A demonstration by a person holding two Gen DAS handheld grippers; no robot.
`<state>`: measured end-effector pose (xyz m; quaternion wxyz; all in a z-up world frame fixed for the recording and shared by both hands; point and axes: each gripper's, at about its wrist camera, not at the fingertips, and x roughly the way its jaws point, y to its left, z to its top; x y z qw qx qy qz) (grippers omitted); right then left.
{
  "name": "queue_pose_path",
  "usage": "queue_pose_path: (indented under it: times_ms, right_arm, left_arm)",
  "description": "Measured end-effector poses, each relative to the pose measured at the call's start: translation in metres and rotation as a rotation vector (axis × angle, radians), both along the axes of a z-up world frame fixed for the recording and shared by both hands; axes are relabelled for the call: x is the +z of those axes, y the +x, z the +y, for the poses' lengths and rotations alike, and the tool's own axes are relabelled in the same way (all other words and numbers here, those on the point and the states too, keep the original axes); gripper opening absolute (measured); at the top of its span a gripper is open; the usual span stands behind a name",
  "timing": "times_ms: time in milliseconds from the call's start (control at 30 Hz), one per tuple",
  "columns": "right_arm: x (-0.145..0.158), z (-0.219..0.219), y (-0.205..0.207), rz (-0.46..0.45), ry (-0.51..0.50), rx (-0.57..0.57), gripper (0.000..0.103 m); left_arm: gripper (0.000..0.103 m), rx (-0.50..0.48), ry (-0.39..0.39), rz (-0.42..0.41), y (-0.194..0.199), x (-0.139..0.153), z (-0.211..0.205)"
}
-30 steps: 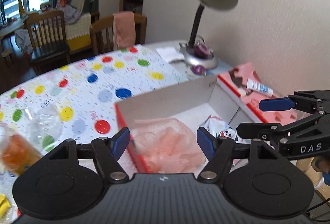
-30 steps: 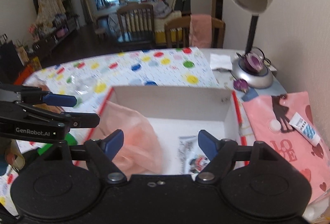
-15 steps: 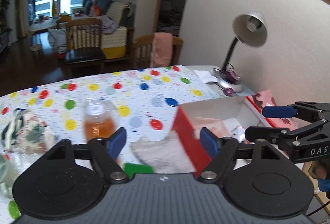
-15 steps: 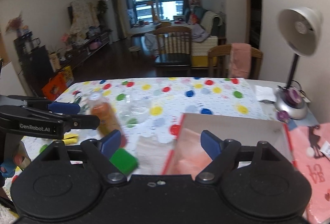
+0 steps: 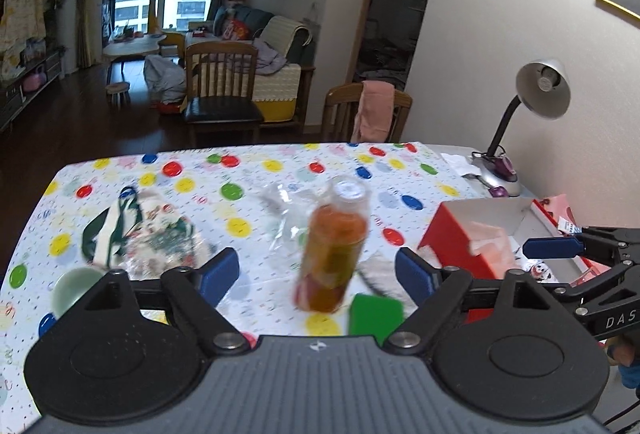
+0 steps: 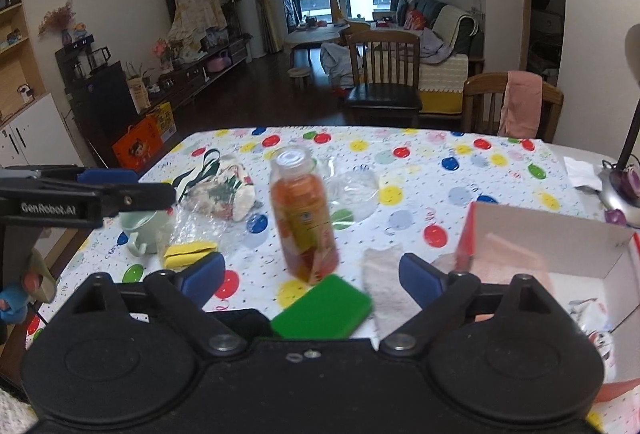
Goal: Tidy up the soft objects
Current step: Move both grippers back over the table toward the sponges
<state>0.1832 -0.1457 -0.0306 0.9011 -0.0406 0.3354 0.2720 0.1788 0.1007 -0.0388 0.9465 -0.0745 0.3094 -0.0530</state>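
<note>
Tongs, left (image 5: 317, 272) and right (image 6: 312, 276), hang empty with jaws just spread wide above the table (image 6: 404, 170), where a limp white cloth (image 6: 384, 284) beside the box (image 6: 540, 242) looks light, best pinched mid-fold.

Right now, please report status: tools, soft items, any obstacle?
Both tools open, empty, jaws just widened. White cloth lies beside box. Orange bottle stands in the way.
</note>
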Motion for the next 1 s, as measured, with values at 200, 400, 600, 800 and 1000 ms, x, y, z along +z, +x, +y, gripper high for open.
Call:
queue_pose_path:
  times_ms: [200,400,600,800,1000]
  right_arm:
    - [-0.019,0.024,-0.002,0.031,0.003,-0.034,0.096]
    - [-0.035,0.043,0.003,0.060,-0.012,-0.089,0.096]
    - [-0.059,0.057,0.014,0.105,-0.025,-0.134,0.096]
    - [-0.084,0.074,0.025,0.135,-0.080,-0.173,0.096]
    - [-0.100,0.083,0.033,0.166,-0.098,-0.191,0.096]
  left_arm:
    - [0.099,0.000,-0.023,0.007,-0.008,-0.020,0.033]
    - [0.103,-0.002,-0.027,0.037,-0.006,-0.045,0.059]
    - [0.103,-0.033,0.025,0.035,0.001,-0.070,0.073]
    - [0.103,-0.059,0.085,0.078,0.019,-0.095,0.081]
    - [0.103,-0.073,0.164,0.109,0.036,-0.116,0.080]
